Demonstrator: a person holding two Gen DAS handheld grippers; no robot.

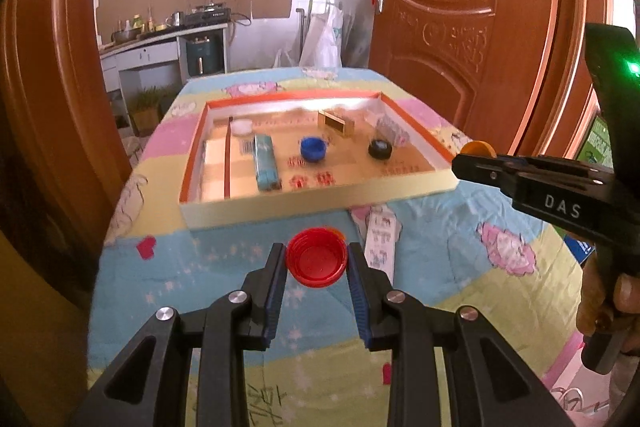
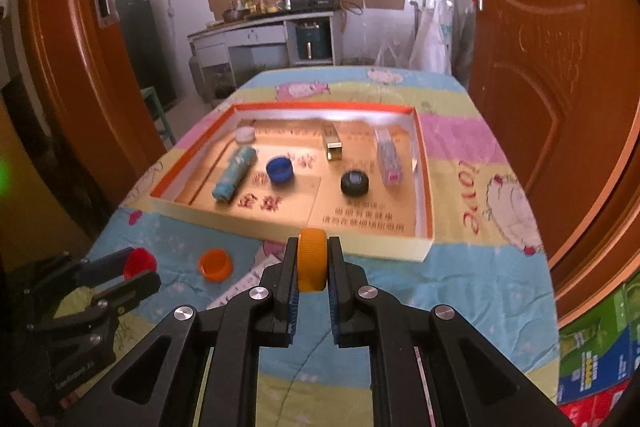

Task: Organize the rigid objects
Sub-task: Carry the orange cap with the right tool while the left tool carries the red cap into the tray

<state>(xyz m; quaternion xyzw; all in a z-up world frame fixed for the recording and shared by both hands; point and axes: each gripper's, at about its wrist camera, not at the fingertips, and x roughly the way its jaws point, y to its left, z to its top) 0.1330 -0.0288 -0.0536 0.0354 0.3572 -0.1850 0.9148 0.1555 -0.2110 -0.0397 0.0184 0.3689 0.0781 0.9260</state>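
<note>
Orange cap (image 2: 216,264) beside white packet (image 1: 382,235)

A: In the left wrist view the red cap (image 1: 317,263) hides nearly all of an orange cap (image 1: 340,234) behind it; the white packet (image 1: 380,239) on the cloth is blurred, its print unreadable; the right gripper (image 1: 460,159) covers much of the orange-yellow cap (image 1: 478,148).

B: From the right wrist view the left gripper (image 2: 138,273) masks part of that red cap; the tray's (image 2: 280,223) gold lettering is smeared; boxes (image 2: 600,367) at the right edge are cut off.
</note>
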